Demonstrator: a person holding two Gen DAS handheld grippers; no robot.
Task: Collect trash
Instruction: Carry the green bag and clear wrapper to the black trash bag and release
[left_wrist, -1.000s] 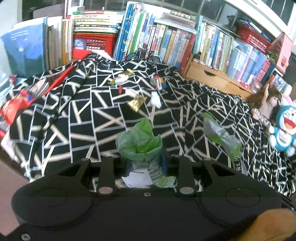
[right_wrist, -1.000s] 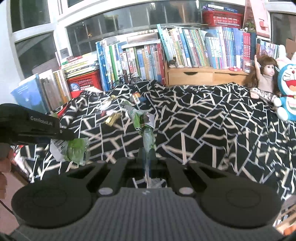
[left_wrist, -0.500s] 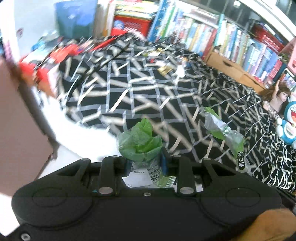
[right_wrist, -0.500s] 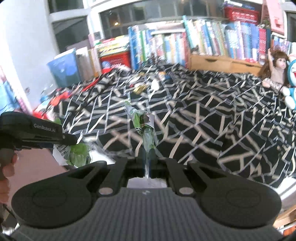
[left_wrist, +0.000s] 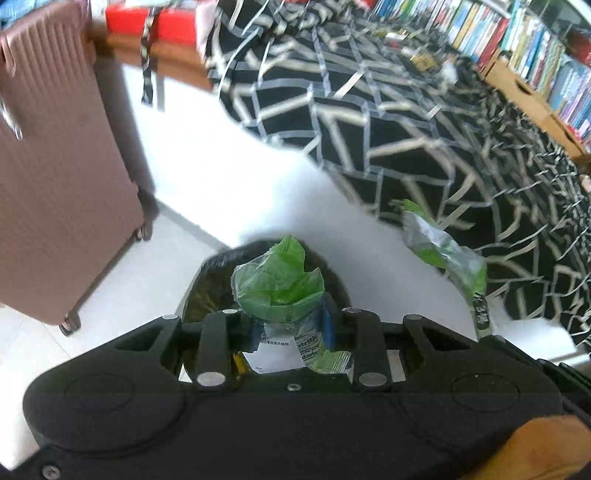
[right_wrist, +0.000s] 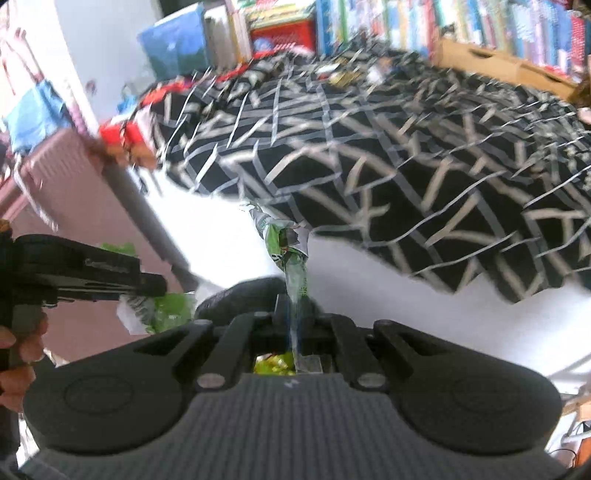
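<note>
My left gripper (left_wrist: 290, 325) is shut on a crumpled green snack wrapper (left_wrist: 279, 284) with a white printed label. It hangs over a bin lined with a black bag (left_wrist: 207, 280) on the floor. My right gripper (right_wrist: 293, 314) is shut on a thin green and silver wrapper (right_wrist: 286, 243) that sticks up from its jaws. That wrapper also shows at the right of the left wrist view (left_wrist: 443, 254). The black bin bag (right_wrist: 251, 291) lies just below the right gripper, with yellow-green trash (right_wrist: 273, 367) seen inside. The left gripper (right_wrist: 147, 291) and its wrapper (right_wrist: 166, 310) appear at the left.
A bed with a black and beige patterned cover (left_wrist: 424, 122) fills the right side, with small litter (left_wrist: 424, 59) at its far end. A pink suitcase (left_wrist: 55, 177) stands on the white floor to the left. Bookshelves (left_wrist: 535, 48) line the back. A hand (right_wrist: 18, 350) holds the left gripper.
Both grippers swung left and down off the bed, from over the cover to over the black bin bag on the floor. Each keeps its wrapper. The suitcase came into view.
</note>
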